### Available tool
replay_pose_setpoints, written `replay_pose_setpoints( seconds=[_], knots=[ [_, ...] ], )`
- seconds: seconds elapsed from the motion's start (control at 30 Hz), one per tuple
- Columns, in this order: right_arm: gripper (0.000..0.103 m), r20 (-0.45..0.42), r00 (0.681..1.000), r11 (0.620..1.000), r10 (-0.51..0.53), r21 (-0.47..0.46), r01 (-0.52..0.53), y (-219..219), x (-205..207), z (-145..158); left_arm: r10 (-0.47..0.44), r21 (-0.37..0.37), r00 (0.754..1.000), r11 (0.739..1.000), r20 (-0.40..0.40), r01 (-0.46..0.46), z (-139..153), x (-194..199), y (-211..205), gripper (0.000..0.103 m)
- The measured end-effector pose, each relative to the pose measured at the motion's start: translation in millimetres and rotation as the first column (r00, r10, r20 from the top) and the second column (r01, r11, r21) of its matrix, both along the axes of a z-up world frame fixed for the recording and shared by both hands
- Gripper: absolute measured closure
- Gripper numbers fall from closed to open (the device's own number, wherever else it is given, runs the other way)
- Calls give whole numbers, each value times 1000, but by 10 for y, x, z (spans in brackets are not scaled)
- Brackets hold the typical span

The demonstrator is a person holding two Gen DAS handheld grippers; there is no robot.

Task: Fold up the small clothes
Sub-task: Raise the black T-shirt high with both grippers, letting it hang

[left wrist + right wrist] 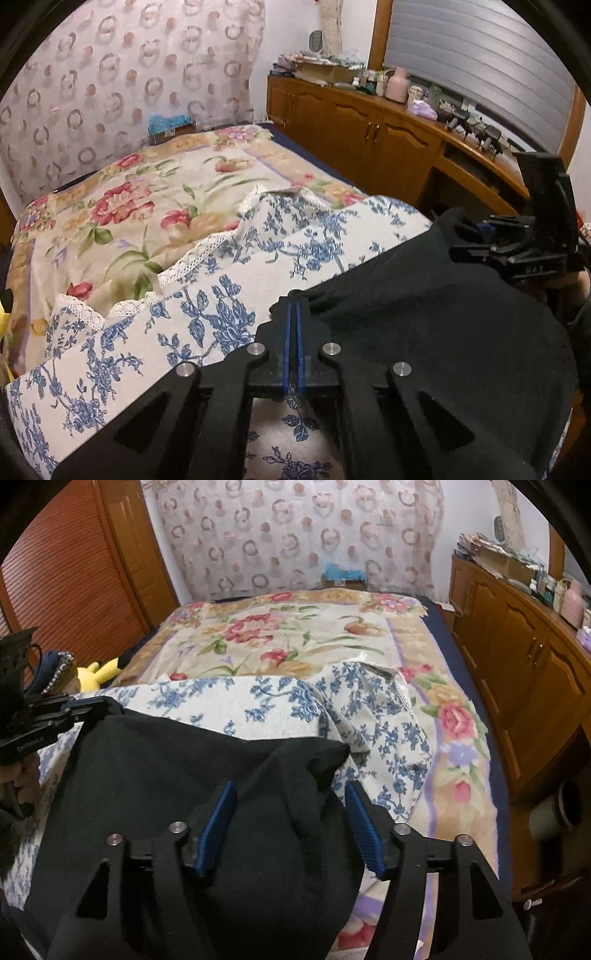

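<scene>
Black garment (424,325), dark and featureless, lies on a blue-flowered cloth (207,317) on the bed. Left gripper (294,306) pinches its edge; right gripper (291,794) straddles a fold, fingers spread. Its near edge is cut off.

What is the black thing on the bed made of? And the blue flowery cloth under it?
The black garment looks like soft matte knit, maybe cotton or fleece: it drapes in folds with a slightly fuzzy surface and no shine. The blue flowery cloth looks like woven cotton with a printed pattern and a white lace trim; the exact fibre can't be told.
</scene>
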State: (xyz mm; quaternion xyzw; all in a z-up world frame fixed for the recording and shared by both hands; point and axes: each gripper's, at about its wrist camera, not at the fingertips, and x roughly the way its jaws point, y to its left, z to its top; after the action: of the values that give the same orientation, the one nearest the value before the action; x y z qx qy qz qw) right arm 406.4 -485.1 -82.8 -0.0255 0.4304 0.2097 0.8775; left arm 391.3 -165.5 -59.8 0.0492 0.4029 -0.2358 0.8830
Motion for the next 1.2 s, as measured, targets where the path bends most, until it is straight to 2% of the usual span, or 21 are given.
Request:
replay_pose_setpoints(
  seconds=[0.07, 0.2, 0.43, 0.57, 0.7, 0.8, 0.87, 0.93, 1.2],
  knots=[
    [33, -24, 1000, 999, -13, 40, 14, -76, 21, -19, 4, -1, 999, 1000, -35, -4, -40, 45, -1, 97],
    [31, -46, 999, 997, -16, 77, 19, -121, 31, -46, 20, 23, 998, 1000, -52, -19, -98, 62, 33, 77],
    [33, -102, 995, 990, 2, 138, 12, -182, 60, -72, 30, 0, 996, 1000, -89, -30, -111, 83, 65, 73],
    [55, -92, 995, 989, 26, 149, -13, -152, -11, -23, 11, -34, 993, 999, -117, -15, -101, 67, 60, 73],
    [66, -40, 999, 998, 19, 63, -16, -63, -122, 69, 5, -25, 993, 1000, -117, -8, -96, 45, 5, 73],
    [85, 10, 1000, 1000, 1, -7, -1, -35, -199, 127, -2, -22, 994, 1000, -109, -1, -99, 60, -41, 72],
    [94, 33, 999, 1000, 5, -18, -4, -46, -241, 158, -18, -7, 996, 1000, -90, 17, -105, 66, -82, 72],
    [95, 63, 998, 1000, 1, -9, 0, -77, -310, 221, -33, 20, 997, 999, -69, 34, -111, 69, -104, 71],
    [97, 220, 975, 999, 35, -37, -27, 41, -613, 582, -22, 26, 996, 999, -81, 25, -130, 90, -127, 69]
  ],
)
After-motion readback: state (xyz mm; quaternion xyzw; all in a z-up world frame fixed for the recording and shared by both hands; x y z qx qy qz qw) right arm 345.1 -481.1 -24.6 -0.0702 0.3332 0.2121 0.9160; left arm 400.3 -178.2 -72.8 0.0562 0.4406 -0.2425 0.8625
